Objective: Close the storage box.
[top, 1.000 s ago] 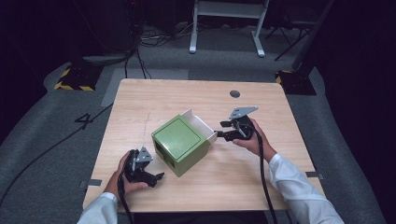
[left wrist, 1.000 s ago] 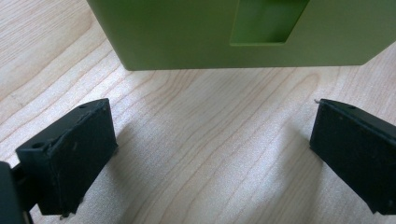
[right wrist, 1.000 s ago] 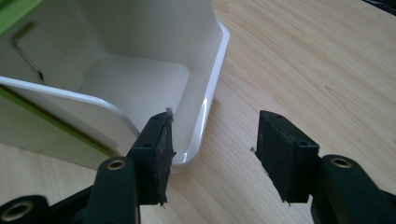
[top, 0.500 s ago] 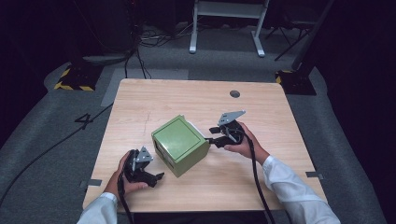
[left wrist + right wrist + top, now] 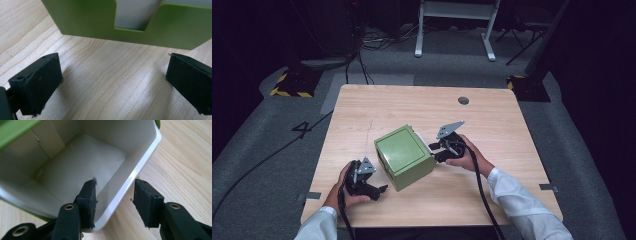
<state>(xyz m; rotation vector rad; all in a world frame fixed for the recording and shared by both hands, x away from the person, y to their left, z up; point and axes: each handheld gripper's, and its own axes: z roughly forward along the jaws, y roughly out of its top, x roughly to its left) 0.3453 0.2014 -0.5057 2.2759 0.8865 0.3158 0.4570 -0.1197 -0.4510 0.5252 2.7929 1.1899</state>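
Box: green box [image 5: 404,156] sits mid-table [image 5: 492,125], white inner tray [image 5: 82,165] showing.
Right gripper [image 5: 113,195]: jaws straddle the tray's wall, not clamped.
Left gripper [image 5: 112,82]: jaws wide, resting just beside the box.

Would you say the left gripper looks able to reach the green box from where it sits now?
Probably yes: the left gripper is open, facing the green box, with bare table between its jaws and the box's notched side.
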